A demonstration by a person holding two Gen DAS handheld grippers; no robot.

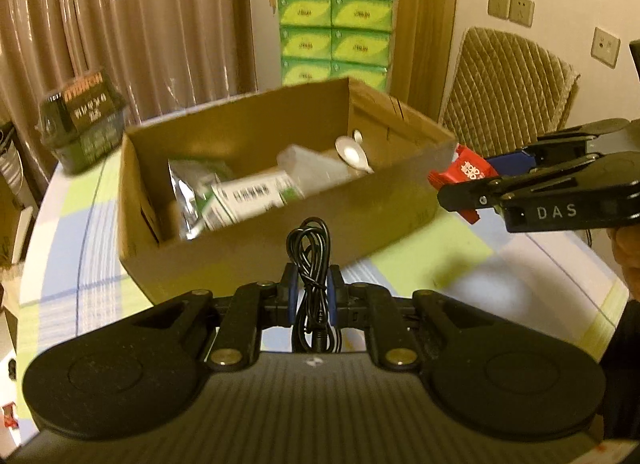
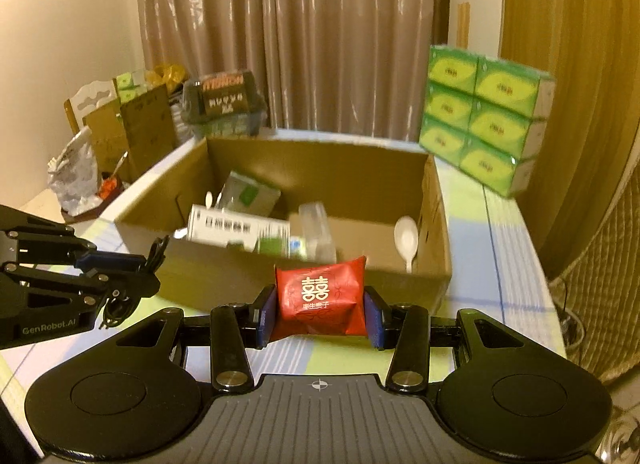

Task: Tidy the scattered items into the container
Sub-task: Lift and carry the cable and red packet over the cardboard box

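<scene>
Left wrist view: left tongs [image 1: 313, 288] pressed together on a coiled black cable [image 1: 311, 264], bundle upright between the blue pads, hanging above the checked surface [image 1: 72, 264]. Cardboard box [image 1: 248, 264] just beyond at 12 o'clock, open top. Inside: white-green carton [image 1: 250, 199], foil pouch [image 1: 186, 191] at its 9 o'clock, clear plastic container [image 1: 308, 167], white plastic spoon [image 1: 352, 153] toward 2 o'clock. Right tongs [image 1: 460, 187] come in from 3 o'clock, pinching a red packet [image 1: 466, 169] near the box's right corner. Stack of green tissue packs [image 1: 336, 35] behind the box.

Right wrist view: right tongs [image 2: 320, 314] half-spread, pads clamped on both sides of the red packet [image 2: 320, 296], gold double-happiness mark facing camera. Box [image 2: 280, 276] directly ahead at 12 o'clock; spoon [image 2: 406, 242] at its right end, carton [image 2: 236, 229] left of centre. Left tongs [image 2: 150, 274] at 9 o'clock, cable [image 2: 154, 260] in them, blurred, probably dangling below.
</scene>
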